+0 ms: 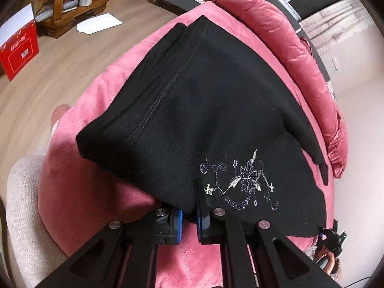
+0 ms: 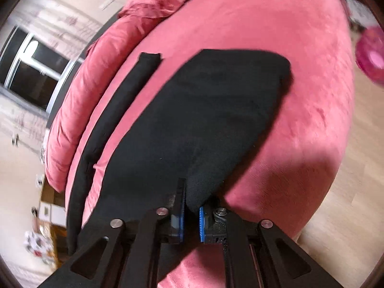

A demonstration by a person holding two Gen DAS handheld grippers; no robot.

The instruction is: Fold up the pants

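The left gripper (image 1: pixel 190 216) sits at the bottom centre of the left wrist view. Its blue-padded jaws are nearly closed and pinch the near hem of the black fabric pants (image 1: pixel 204 110), just left of the silver floral embroidery (image 1: pixel 242 182). The right gripper (image 2: pixel 190 216) occupies the bottom centre of the right wrist view. Its jaws are likewise narrowed onto a bunched fold of the same pants (image 2: pixel 192 124).

Both grippers work over a pink plush velvet bed cover (image 1: pixel 96 168), which fills the centre of each frame. A pink quilted satin duvet (image 1: pixel 288 48) lies heaped along the upper right edge in the left view and along the upper left in the right view. The floor is light wood laminate (image 1: pixel 72 55). A cream knitted textile (image 1: pixel 21 204) lies at the lower left.

In the upper left of the left view stand a red cardboard box (image 1: pixel 19 52), a white sheet of paper (image 1: pixel 99 23) and a wooden furniture piece (image 1: pixel 69 7).

The pants extend from the grippers toward frame centre, lying on the cover. In the right view a narrow black strip of the pants (image 2: pixel 115 110) runs left of the main panel.
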